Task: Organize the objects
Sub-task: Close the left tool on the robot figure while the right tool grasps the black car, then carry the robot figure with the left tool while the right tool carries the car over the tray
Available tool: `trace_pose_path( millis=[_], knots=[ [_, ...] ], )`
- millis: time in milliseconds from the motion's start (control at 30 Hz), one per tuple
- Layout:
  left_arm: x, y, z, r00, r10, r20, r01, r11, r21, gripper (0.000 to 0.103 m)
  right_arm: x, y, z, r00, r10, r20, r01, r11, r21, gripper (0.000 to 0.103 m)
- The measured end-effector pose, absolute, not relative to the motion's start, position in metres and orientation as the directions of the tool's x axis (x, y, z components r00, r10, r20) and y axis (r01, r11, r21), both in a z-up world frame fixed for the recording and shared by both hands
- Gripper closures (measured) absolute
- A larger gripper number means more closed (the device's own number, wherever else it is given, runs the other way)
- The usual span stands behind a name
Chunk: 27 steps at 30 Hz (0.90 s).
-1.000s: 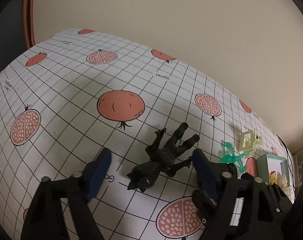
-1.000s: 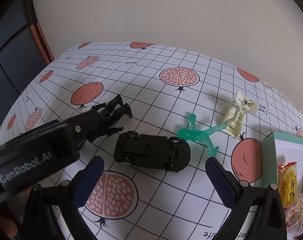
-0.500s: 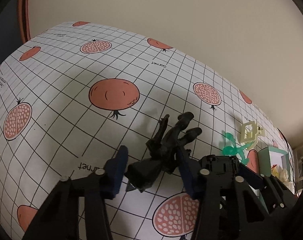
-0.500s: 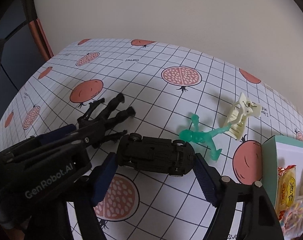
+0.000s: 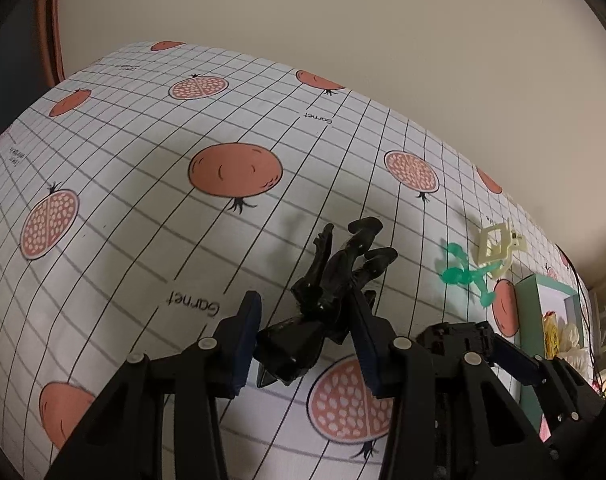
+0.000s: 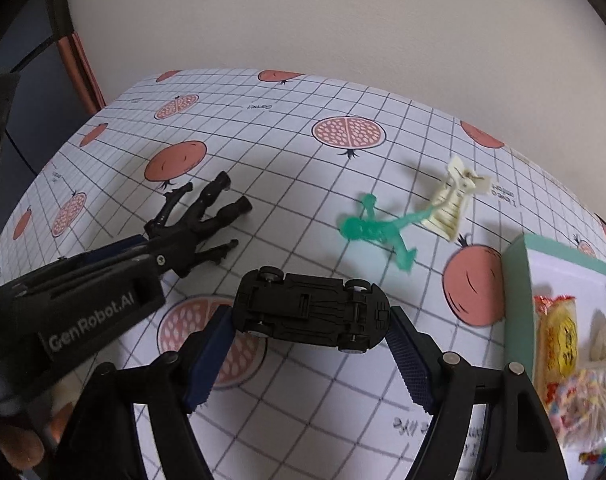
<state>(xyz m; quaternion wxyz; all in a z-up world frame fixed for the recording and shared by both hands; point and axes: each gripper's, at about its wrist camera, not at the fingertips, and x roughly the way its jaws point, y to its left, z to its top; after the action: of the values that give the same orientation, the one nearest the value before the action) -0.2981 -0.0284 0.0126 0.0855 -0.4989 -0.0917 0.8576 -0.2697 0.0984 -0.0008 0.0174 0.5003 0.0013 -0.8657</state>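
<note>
A black toy figure [image 5: 335,276] lies head-first between the fingers of my left gripper [image 5: 305,340], which is shut on its head and chest. From the right wrist the black toy figure [image 6: 195,224] sticks out of the left gripper's black body [image 6: 83,304], legs pointing away. My right gripper [image 6: 311,356] is shut on an upside-down black toy car [image 6: 311,312], one pad at each end. The car's dark shape [image 5: 455,336] shows low on the right in the left wrist view.
A translucent green figure [image 6: 379,228] and a cream hair clip [image 6: 451,204] lie on the pomegranate-print cloth [image 6: 303,184] beyond the car. A teal box [image 6: 519,264] holding wrapped snacks [image 6: 559,336] stands at the right edge. A beige wall rises behind the table.
Both grippers went from wide open to shut: the left closed on the black figure, the right on the black car. Both views have shifted slightly.
</note>
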Motion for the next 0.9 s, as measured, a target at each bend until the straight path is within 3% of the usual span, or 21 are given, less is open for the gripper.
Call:
trace_pose_path(
  millis=[433, 900],
  knots=[
    [-0.255, -0.046, 0.024, -0.436, 0.192, -0.879, 0.029, -0.973, -0.227, 0.057, -0.214, 0.106, 0.034, -0.514, -0.015, -0.858, 0.023, -1.000, 0.003, 0.025],
    [-0.185, -0.031, 0.062, -0.466, 0.175, -0.867, 0.008, -0.979, -0.202, 0.057, -0.141, 0.127, 0.070, -0.534, 0.020, -0.846, -0.006, -1.000, -0.020, 0.025]
  ],
)
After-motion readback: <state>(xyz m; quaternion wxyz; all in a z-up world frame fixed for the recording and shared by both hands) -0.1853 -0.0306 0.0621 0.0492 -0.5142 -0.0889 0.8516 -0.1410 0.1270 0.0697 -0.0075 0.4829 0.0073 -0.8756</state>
